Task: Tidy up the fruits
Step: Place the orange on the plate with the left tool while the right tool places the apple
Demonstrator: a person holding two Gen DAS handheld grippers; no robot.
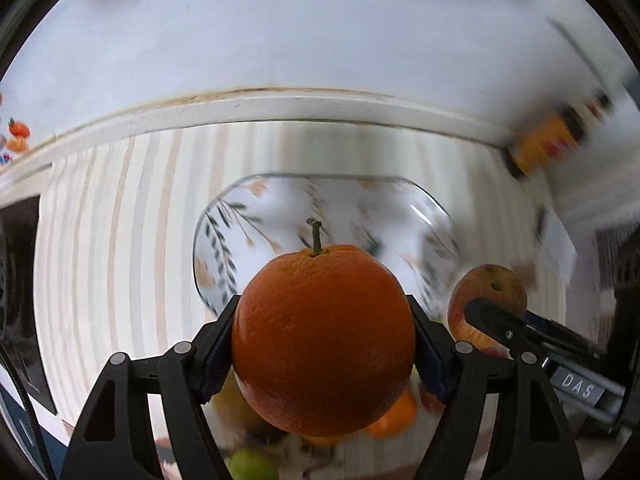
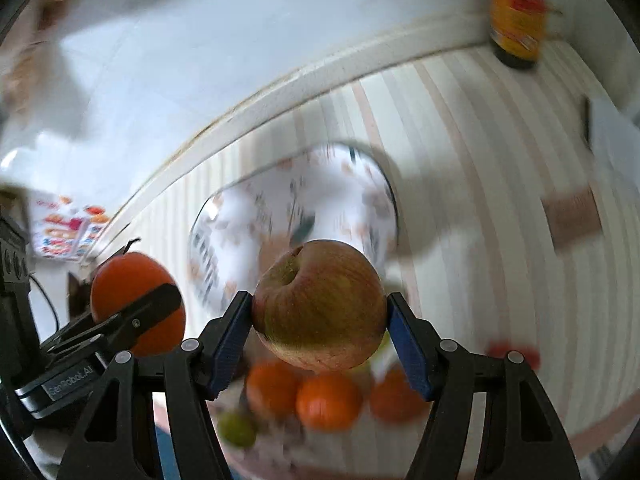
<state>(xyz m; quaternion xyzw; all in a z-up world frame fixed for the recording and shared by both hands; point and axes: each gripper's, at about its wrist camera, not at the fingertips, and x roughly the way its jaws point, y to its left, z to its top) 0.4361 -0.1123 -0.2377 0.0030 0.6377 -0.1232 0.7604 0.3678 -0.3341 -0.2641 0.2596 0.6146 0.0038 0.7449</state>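
Above the striped surface (image 1: 120,240), both fruits are riding in mid-air, clear of the pile below. On the left, the left gripper (image 1: 324,340) is clamping the orange (image 1: 324,340) between its blue pads, jaws spread wide around its middle, stem pointing up and away from the camera. To its right, the right gripper (image 2: 320,314) is holding the apple (image 2: 320,308) the same way, pads pressing on both flanks, dimpled stem end tilted toward the upper left. The two fruits are hanging near each other but apart.

Ahead of both, the patterned glass plate (image 1: 420,204) is lying bare on the surface, near the back edge. Beneath the grippers, blurred, the remaining oranges (image 2: 328,400) and a green fruit (image 2: 236,428) are waiting in a cluster.

This looks like the carrying step: each fruit is picked and heading for the plate. The next move probably calls for bringing both grippers forward over the plate, lowering until each fruit is resting on the glass, well apart, and only then easing the jaws wider, since a round fruit let go early may roll off the shallow rim.

Far right, a yellow-labelled bottle (image 2: 516,12) is standing by the wall, well clear.
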